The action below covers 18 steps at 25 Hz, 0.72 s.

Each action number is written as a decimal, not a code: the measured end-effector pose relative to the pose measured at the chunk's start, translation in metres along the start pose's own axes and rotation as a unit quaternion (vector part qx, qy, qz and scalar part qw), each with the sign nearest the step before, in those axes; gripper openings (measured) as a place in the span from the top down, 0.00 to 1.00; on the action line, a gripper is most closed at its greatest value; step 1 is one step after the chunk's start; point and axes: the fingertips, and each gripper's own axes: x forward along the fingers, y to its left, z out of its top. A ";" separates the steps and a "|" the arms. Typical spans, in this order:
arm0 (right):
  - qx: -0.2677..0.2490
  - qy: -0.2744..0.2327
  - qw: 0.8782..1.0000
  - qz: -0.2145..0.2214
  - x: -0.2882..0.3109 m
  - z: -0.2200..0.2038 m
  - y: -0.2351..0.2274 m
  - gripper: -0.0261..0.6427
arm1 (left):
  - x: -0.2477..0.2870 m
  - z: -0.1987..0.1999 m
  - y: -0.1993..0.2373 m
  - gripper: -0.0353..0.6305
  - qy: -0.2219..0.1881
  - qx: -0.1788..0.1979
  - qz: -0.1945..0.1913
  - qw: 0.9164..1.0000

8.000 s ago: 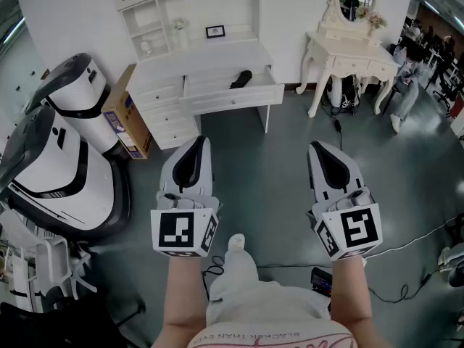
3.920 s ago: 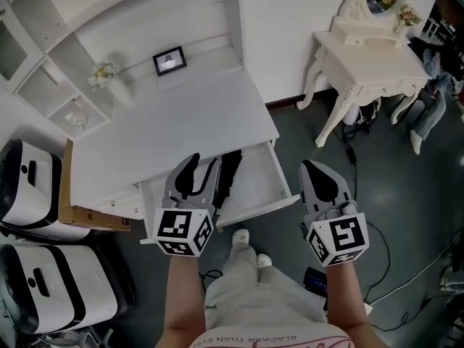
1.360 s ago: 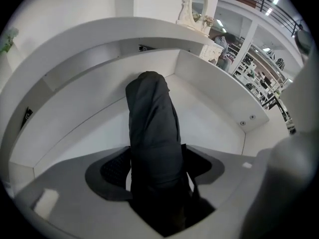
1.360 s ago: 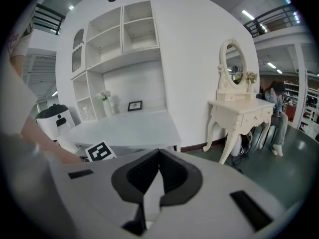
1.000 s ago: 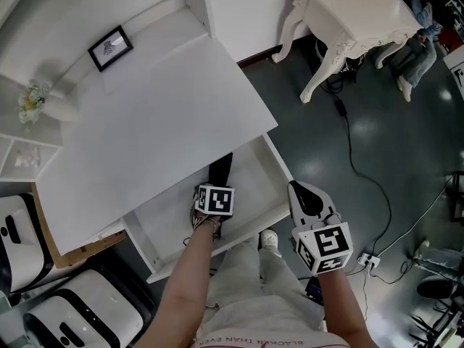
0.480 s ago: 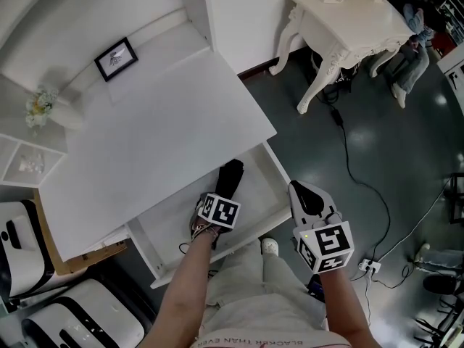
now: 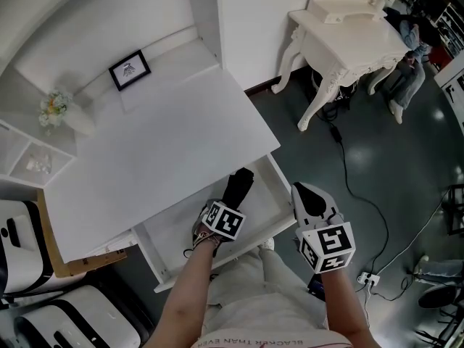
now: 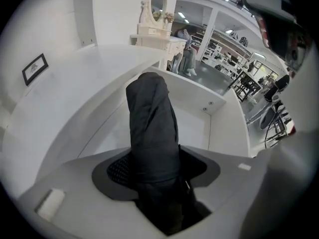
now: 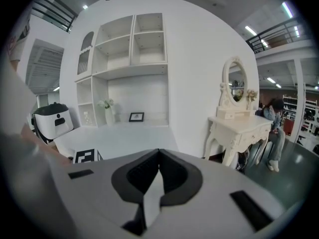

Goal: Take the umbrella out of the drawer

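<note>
Umbrella (image 7: 237,187) and left gripper (image 7: 217,223) are already joined: in the left gripper view the jaws (image 8: 154,183) stand fairly wide, clamped on the lower end of the folded black bundle (image 8: 149,128), which runs straight up the frame from between them. In the head view its long axis slants from the gripper, at lower centre, toward the upper right. The free end lies over the back of the open white drawer (image 7: 174,232), close under the front edge of the desk top (image 7: 159,158). That overhang looks like the thing to mind, so the pull should probably go along the axis, toward the bottom of the frame and upward. The right gripper (image 7: 310,198) sits at lower right, just outside the drawer's right wall, its jaws (image 9: 158,168) pressed together on nothing, the farther hand
</note>
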 end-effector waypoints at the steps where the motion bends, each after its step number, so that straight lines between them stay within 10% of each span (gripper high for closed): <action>1: -0.002 -0.003 1.000 0.001 0.000 0.003 0.000 0.95 | -0.004 0.001 0.000 0.55 -0.004 0.002 -0.001 1.000; 18: -0.037 -0.050 0.997 0.048 -0.002 0.051 0.000 0.95 | -0.066 0.031 -0.012 0.55 -0.077 0.011 0.004 0.997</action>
